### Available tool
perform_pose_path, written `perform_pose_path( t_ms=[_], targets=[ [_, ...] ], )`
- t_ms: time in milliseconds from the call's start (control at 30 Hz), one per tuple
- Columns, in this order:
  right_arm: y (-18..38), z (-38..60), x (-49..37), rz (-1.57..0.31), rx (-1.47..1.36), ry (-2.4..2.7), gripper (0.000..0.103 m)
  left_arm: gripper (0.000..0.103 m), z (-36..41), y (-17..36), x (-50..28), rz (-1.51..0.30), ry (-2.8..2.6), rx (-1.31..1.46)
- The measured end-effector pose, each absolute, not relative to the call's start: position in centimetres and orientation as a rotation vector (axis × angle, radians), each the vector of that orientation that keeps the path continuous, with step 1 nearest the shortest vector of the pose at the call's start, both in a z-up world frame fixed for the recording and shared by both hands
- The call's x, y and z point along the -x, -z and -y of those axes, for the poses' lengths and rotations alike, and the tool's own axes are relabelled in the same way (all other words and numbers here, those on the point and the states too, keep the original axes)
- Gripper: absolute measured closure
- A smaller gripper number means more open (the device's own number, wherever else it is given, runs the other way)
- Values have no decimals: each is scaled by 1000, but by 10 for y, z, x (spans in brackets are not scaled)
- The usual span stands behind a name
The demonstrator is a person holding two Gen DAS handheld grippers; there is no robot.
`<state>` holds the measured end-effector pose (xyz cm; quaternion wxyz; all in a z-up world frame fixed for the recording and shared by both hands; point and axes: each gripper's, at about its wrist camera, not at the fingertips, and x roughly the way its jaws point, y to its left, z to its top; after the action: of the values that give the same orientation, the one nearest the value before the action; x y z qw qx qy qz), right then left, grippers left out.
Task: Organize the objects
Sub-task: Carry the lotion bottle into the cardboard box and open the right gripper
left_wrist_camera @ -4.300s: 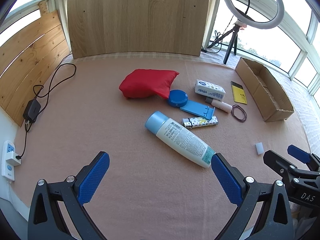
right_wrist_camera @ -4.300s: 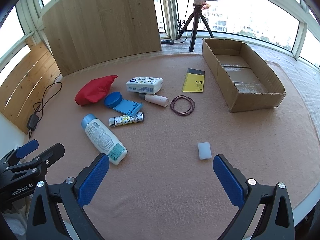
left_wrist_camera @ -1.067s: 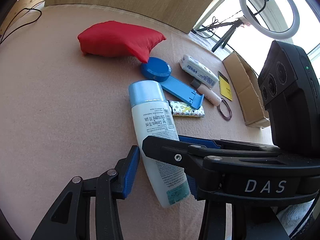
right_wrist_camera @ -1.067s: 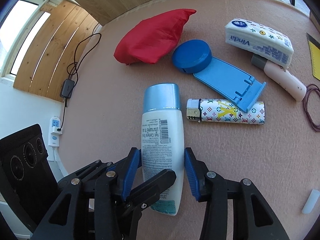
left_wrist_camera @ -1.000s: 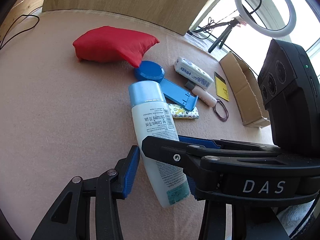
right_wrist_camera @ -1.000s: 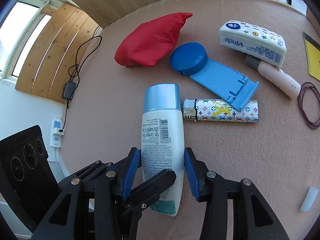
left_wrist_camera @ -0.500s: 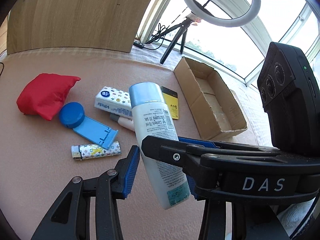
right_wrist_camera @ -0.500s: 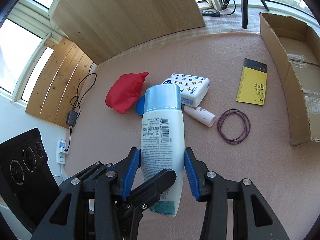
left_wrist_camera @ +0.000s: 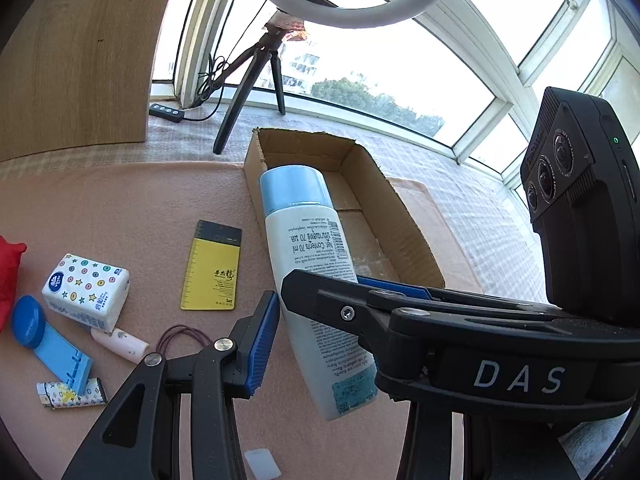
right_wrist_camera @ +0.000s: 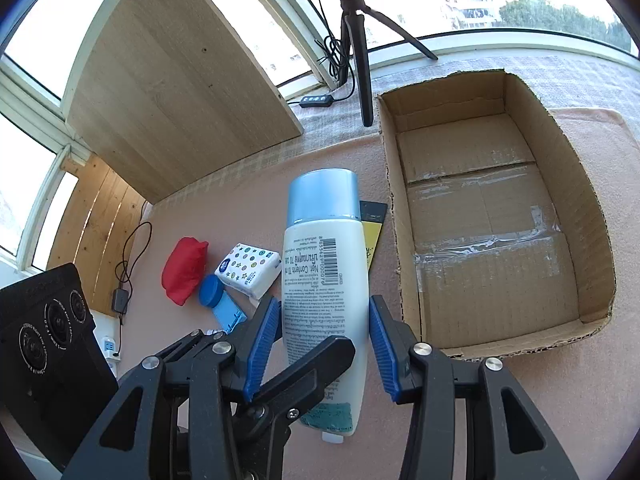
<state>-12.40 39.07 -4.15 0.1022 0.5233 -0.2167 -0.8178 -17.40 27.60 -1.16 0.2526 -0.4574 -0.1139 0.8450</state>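
Bottle (right_wrist_camera: pixel 324 264) clamped between both tools, left tool (left_wrist_camera: pixel 316 328) and right tool (right_wrist_camera: pixel 320 340) each closed on its lower body, carried above the table (right_wrist_camera: pixel 248 200) toward cardboard box (right_wrist_camera: pixel 492 216) at two o'clock; next, probably centring over the box, lowering, releasing.

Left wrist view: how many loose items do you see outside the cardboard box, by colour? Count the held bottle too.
Blue: 2 (round case, stand)
Red: 1 (pouch)
Yellow: 1 (notepad)
White: 3 (bottle, tissue pack, small block)
Pink: 1 (tube)
Multicoloured: 1 (lighter)
Dark: 1 (elastic loop)
Total: 10
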Motion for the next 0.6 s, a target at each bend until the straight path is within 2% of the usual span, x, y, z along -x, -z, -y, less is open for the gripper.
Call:
perform_pose_path(
  t_ms=[367, 433, 467, 500, 533, 600],
  targets=[
    [47, -441, 144, 612, -1571, 2496, 60, 56, -343, 15, 206, 248, -2281, 1223],
    [46, -448, 146, 605, -1553, 2500, 57, 50, -347, 16, 212, 238, -2277, 1247],
    [46, -450, 146, 606, -1549, 2512, 53, 44, -346, 15, 213, 232, -2285, 1256],
    [44, -453, 145, 610, -1544, 2531, 41, 38, -344, 15, 212, 228, -2296, 1252],
    [44, -456, 143, 615, -1536, 2549, 33, 36, -342, 15, 212, 224, -2305, 1249],
    [43, -458, 139, 624, -1525, 2561, 32, 36, -334, 15, 210, 228, -2311, 1257]
  ],
)
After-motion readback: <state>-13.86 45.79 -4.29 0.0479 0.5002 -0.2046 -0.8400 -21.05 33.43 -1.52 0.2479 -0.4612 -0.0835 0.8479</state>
